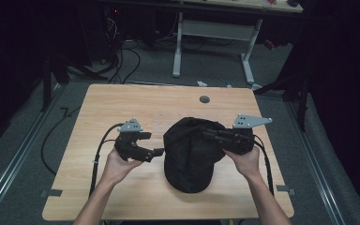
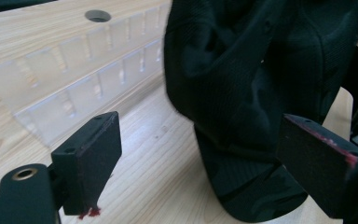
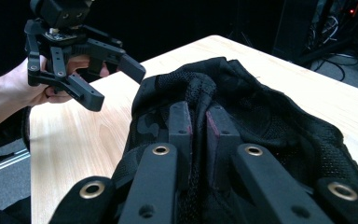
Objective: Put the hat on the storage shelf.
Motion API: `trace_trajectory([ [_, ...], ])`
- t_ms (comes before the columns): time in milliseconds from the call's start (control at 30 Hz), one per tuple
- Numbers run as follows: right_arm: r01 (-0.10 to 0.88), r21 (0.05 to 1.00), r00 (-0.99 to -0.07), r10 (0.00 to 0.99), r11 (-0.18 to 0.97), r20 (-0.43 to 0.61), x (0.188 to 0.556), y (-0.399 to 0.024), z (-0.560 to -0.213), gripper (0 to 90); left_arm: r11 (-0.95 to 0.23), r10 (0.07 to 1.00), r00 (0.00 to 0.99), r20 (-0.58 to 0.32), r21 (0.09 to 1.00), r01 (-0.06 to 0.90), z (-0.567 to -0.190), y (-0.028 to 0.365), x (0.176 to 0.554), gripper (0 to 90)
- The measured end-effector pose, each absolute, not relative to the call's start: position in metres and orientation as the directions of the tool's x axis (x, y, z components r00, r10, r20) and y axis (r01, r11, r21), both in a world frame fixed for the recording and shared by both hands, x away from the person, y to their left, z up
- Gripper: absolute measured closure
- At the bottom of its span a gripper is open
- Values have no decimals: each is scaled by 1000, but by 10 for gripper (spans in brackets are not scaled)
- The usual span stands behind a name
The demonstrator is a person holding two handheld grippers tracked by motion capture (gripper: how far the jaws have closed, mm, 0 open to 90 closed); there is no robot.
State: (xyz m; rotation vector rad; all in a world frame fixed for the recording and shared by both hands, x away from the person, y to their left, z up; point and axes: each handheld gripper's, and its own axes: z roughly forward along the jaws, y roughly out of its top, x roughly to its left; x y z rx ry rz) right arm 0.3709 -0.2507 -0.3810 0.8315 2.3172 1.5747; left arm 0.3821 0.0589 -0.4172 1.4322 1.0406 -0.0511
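A black cap [image 1: 190,154] lies in the middle of the wooden table [image 1: 122,103], brim toward the near edge. My right gripper [image 1: 207,134] reaches in from the right and is shut on a fold of the cap's crown fabric; in the right gripper view its jaws [image 3: 199,126] pinch the mesh of the cap [image 3: 270,116]. My left gripper [image 1: 153,144] hangs just left of the cap, open, with nothing between its fingers. In the left gripper view the open gripper [image 2: 207,149] faces the cap [image 2: 251,70]. The left gripper [image 3: 116,86] also appears in the right gripper view.
A round cable hole [image 1: 204,99] sits near the table's far edge. A clear plastic divided tray [image 2: 74,70] lies on the table beyond the left gripper. Behind the table stand a white desk frame [image 1: 213,28] and floor cables [image 1: 122,61].
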Motion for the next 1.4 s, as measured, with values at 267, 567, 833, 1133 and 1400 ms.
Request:
trace_trajectory([
  [267,314,907,-836,535,282,123,371,-245,-379,832,143,534,605,-591,768,624,-412,43,391,145],
  [567,277,913,-870,482,301,105,372,-235,-373,832,95,524,621,-583,764,638,-410,32,399,143],
  [833,257,914,-881,465,313,89,375,-231,-371,832,20,504,653,-565,763,646,-412,27,395,238],
  [1133,249,911,-869,491,328,61,381,-230,-371,830,2,467,661,-587,749,663,-409,28,391,422],
  [1400,249,907,-864,500,340,49,391,-224,-371,826,-24,441,673,-594,742,670,-406,31,387,584],
])
